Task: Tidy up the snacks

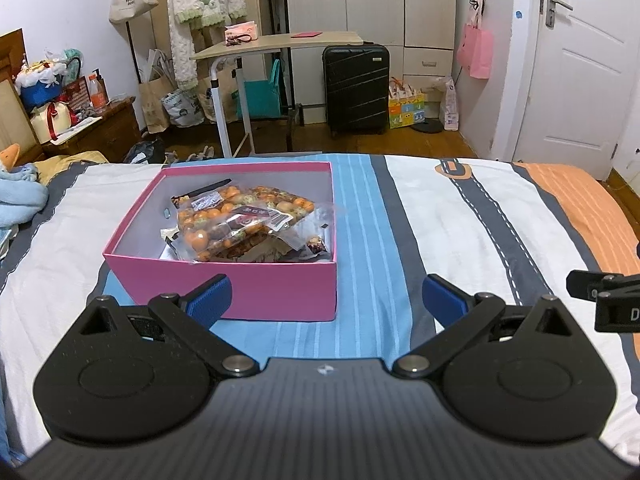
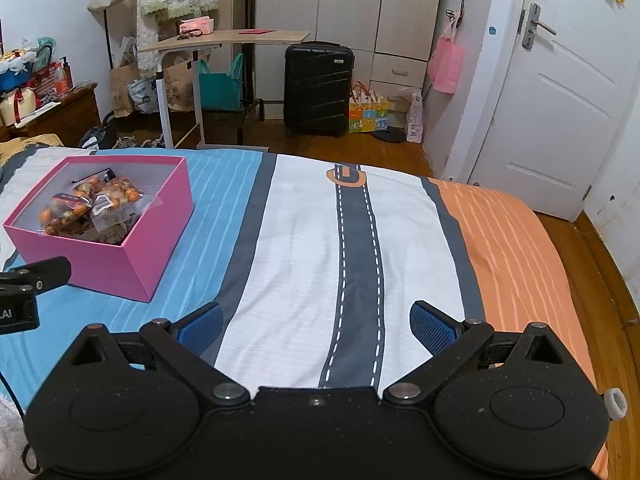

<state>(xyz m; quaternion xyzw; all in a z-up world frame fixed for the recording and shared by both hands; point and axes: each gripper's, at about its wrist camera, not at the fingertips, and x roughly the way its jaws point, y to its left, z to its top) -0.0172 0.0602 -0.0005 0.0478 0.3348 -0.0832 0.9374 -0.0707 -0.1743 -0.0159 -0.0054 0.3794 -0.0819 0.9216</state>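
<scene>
Both tools spread, empty: left tool (image 1: 326,300), right tool (image 2: 316,326); snack bags (image 1: 236,220) in pink box (image 1: 240,288).

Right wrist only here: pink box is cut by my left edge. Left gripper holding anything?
Observer: No. Left gripper is open and empty, facing the pink box.
Operator: Box contents?
Observer: Snack bags piled inside, no lid on; at the front right corner a small packet lies against the wall.
Operator: Anything loose beside the box?
Observer: Nothing on the bedspread around it.
</scene>
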